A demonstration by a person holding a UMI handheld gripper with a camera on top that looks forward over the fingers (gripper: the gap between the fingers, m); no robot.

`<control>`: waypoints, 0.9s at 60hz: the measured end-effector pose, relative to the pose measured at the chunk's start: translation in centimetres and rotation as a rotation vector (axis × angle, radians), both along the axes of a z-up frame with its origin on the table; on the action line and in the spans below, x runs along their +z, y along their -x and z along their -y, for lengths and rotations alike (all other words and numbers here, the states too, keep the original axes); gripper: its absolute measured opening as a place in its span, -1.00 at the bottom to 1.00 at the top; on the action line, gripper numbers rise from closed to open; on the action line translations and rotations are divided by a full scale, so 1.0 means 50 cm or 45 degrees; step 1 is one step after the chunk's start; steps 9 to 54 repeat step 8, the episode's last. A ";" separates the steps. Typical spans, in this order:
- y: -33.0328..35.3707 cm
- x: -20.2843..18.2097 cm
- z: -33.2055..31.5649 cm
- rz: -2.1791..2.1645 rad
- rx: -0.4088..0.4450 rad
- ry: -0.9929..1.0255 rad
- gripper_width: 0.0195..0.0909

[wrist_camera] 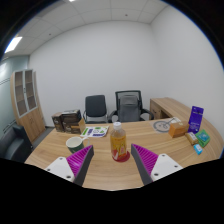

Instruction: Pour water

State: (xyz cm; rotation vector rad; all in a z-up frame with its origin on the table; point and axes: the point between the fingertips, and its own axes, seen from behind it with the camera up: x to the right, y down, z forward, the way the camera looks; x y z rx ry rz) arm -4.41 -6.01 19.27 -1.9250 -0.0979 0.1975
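The claw is held level — fingers spread wide apart, purple pads facing inward.

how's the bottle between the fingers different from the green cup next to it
The bottle is tall and slim, clear with an orange cap; the green cup is short, wide and open-topped. The bottle stands between the tool's open fingers; the cup sits outside them, by one finger. Both stand upright on the table.

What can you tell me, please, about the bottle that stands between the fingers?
The bottle looks like clear plastic, with a pale cap, a yellowish upper part and a red-orange band lower down. It stands upright on the wooden table, between the two fingers of the hand-held gripper. A gap shows at either side, so the fingers are open and do not press it. Whether it holds liquid is unclear.
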 end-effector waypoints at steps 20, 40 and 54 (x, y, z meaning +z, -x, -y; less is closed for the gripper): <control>0.027 0.088 0.147 -0.016 -0.038 0.001 0.77; 0.027 0.088 0.147 -0.016 -0.038 0.001 0.77; 0.027 0.088 0.147 -0.016 -0.038 0.001 0.77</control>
